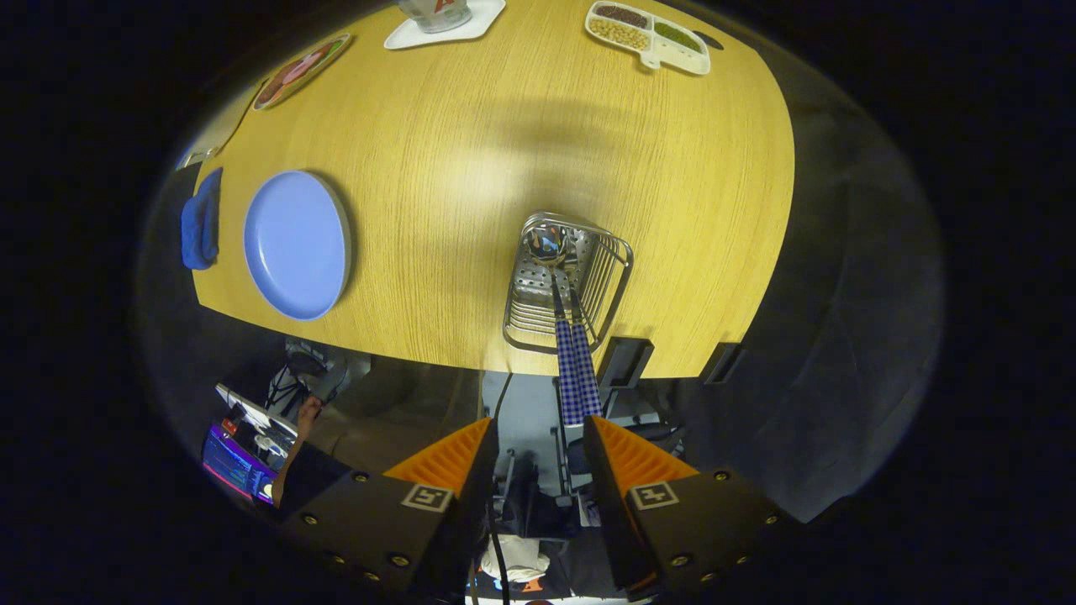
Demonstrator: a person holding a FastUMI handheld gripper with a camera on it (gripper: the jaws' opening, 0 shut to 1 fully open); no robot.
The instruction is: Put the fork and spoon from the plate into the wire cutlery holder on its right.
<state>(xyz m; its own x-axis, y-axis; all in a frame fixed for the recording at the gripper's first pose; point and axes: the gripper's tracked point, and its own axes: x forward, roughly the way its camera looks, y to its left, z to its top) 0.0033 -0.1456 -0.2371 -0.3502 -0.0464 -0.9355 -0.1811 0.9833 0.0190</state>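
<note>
The wire cutlery holder (567, 281) stands on the wooden table (471, 168) near its front edge. Two utensils with blue-checked handles (577, 370), the fork and spoon, stand in it heads down, their handles leaning out toward me. I cannot tell which handle is the fork's. A shiny head (546, 244) shows at the holder's bottom. The blue plate (296, 244) lies bare to the holder's left. My gripper (538, 424) hovers high above, open, with the handle ends just ahead of its right finger (626, 454) and nothing pressed between the fingers.
A blue cloth (202, 220) lies left of the plate. At the table's far side sit a divided tray of beans (647, 35), a glass on a white mat (444, 21) and a picture plate (301, 70). A person's hand (307, 412) is below the table edge.
</note>
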